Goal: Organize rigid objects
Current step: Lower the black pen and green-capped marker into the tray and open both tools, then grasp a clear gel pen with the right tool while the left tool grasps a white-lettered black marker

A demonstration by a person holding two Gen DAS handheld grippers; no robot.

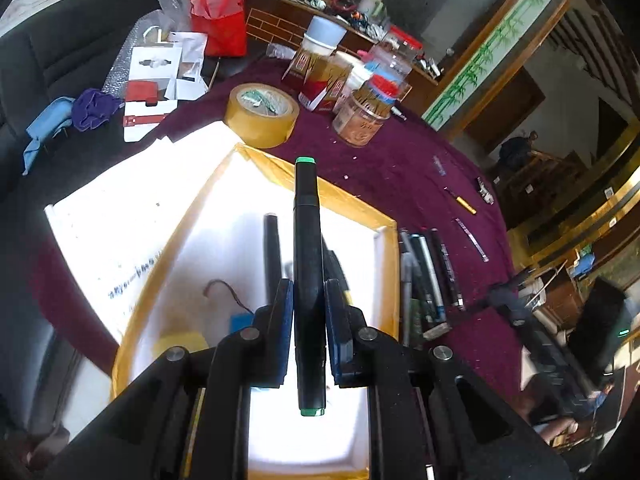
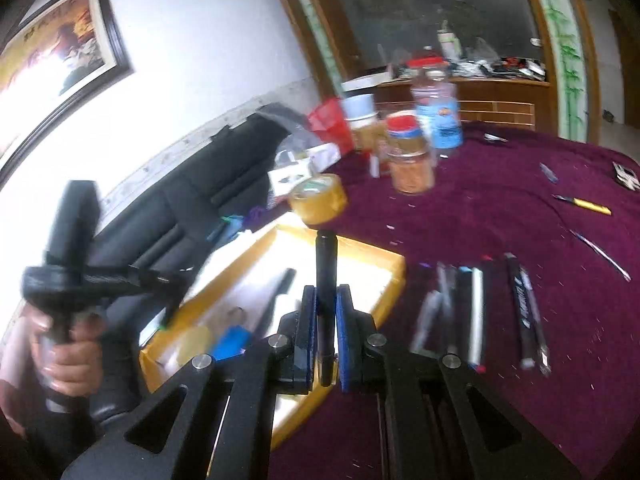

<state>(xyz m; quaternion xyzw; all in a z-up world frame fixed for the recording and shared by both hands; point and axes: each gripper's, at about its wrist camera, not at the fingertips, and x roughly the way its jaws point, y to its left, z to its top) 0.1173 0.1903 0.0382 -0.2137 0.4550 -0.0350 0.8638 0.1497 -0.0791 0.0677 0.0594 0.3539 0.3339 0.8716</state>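
My left gripper [image 1: 307,292] is shut on a thick black marker with green ends [image 1: 306,240], held lengthwise above a white tray with a yellow rim [image 1: 348,202]. A black pen [image 1: 271,248] and other small items lie in the tray. My right gripper [image 2: 326,308] is shut on a slim black pen [image 2: 326,280], above the tray's near corner [image 2: 384,280]. The left gripper's body [image 2: 76,264] shows at left in the right wrist view, held by a hand. A row of pens [image 1: 430,276] lies on the maroon cloth beside the tray, also seen in the right wrist view [image 2: 480,308].
A roll of yellow tape [image 1: 262,114] sits behind the tray. Jars and boxes [image 1: 366,110] stand at the back of the table. Loose pens and a yellow-handled tool [image 2: 588,206] lie to the right. A black sofa [image 1: 60,52] with papers is at left.
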